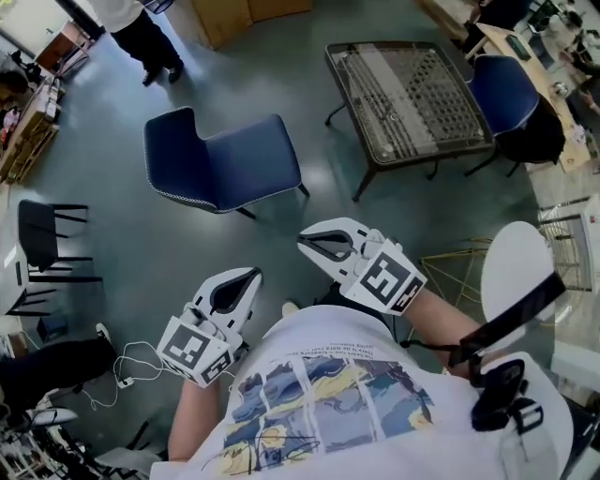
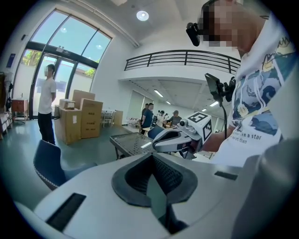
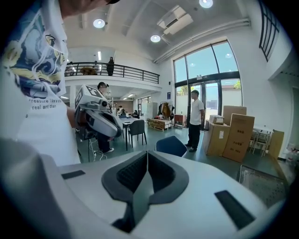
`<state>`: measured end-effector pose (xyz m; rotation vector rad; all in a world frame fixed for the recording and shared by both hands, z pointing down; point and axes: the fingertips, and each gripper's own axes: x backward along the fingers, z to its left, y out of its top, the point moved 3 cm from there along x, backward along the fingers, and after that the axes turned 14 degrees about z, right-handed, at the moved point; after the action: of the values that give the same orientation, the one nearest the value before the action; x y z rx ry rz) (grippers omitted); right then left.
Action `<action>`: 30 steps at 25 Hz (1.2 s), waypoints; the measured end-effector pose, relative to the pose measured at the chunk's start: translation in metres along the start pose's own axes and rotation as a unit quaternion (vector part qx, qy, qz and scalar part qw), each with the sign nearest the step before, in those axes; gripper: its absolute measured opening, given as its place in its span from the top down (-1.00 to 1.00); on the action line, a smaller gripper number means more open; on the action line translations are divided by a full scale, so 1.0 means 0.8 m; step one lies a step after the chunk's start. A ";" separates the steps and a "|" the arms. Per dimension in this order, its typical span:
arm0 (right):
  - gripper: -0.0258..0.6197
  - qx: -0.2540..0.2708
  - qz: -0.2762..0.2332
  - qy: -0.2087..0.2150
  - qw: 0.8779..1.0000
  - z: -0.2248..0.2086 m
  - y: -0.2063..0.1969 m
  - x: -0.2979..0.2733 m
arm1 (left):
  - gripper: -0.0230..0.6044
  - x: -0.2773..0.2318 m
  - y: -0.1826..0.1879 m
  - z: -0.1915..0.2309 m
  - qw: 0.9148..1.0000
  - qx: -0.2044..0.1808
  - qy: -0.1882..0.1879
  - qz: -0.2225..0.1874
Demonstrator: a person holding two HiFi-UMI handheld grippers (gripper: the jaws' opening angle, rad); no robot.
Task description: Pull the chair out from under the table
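A blue chair (image 1: 220, 164) stands on the grey floor, apart from and to the left of the dark mesh-top table (image 1: 408, 98). Both grippers are held close to my chest, well short of the chair. My left gripper (image 1: 251, 275) is shut with nothing between its jaws. My right gripper (image 1: 306, 242) is also shut and empty. In the left gripper view its joined jaws (image 2: 152, 161) point toward the table (image 2: 128, 142), with the chair (image 2: 49, 163) at the left. In the right gripper view the jaws (image 3: 146, 158) point at the chair's back (image 3: 171, 145).
A second blue chair (image 1: 502, 89) sits at the table's right side. A black chair (image 1: 47, 244) stands at the left edge. A person (image 1: 141, 28) stands beyond the chair near cardboard boxes (image 1: 234, 14). A white cable (image 1: 122, 366) lies on the floor at lower left.
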<state>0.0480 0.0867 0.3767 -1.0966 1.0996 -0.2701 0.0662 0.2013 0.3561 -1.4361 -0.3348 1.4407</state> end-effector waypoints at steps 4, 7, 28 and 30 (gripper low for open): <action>0.87 0.005 0.004 0.008 1.000 0.069 0.016 -0.024 | 0.90 0.049 -0.046 -0.002 1.000 0.011 -0.003 0.000; 0.87 0.006 0.014 0.000 1.000 0.113 0.022 -0.033 | 0.90 0.078 -0.074 -0.007 1.000 0.009 -0.009 0.001; 0.87 0.017 0.032 -0.022 0.999 0.210 0.046 -0.062 | 0.90 0.141 -0.138 0.002 1.000 -0.005 -0.021 -0.004; 0.87 0.018 0.031 -0.022 0.999 0.213 0.049 -0.068 | 0.90 0.145 -0.144 0.006 1.000 -0.004 -0.021 -0.003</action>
<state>0.1493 0.2394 0.3803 -1.0312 1.0840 -0.2149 0.1420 0.3437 0.3806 -1.4114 -0.3701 1.4676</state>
